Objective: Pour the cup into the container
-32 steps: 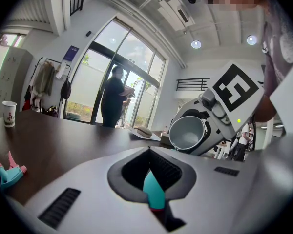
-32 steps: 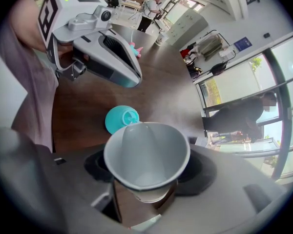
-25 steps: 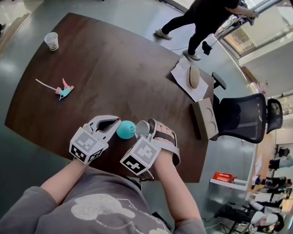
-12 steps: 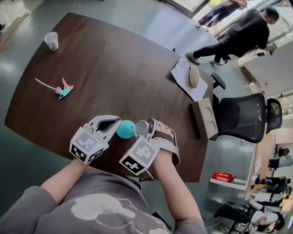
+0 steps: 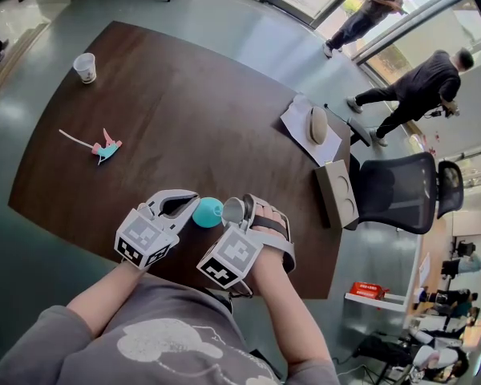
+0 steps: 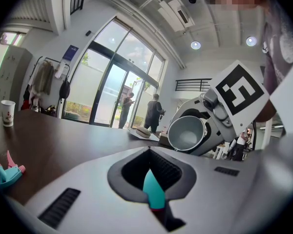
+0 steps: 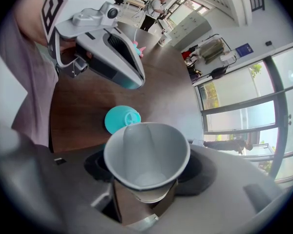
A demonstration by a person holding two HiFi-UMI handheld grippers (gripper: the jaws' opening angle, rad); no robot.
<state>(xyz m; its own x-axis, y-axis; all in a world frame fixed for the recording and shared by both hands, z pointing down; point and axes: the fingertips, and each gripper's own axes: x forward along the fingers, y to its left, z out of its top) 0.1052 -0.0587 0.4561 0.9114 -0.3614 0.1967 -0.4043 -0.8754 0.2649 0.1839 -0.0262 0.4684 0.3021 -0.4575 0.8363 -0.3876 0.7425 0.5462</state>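
Right tool (image 7: 144,194) clamped on tilted grey cup (image 7: 147,152), just beside teal container (image 5: 208,212) at near edge of brown table (image 5: 192,111), left tool (image 5: 184,201) alongside closed on a thin teal sliver (image 6: 152,188), pink-and-teal toy (image 5: 104,147) farther out, white paper cup (image 5: 85,67) at far corner, two people (image 5: 417,87) beyond.

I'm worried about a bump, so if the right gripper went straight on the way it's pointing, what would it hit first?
Probably the teal container on the table: it lies just beyond the grey cup that the right gripper holds, though depth is unclear.
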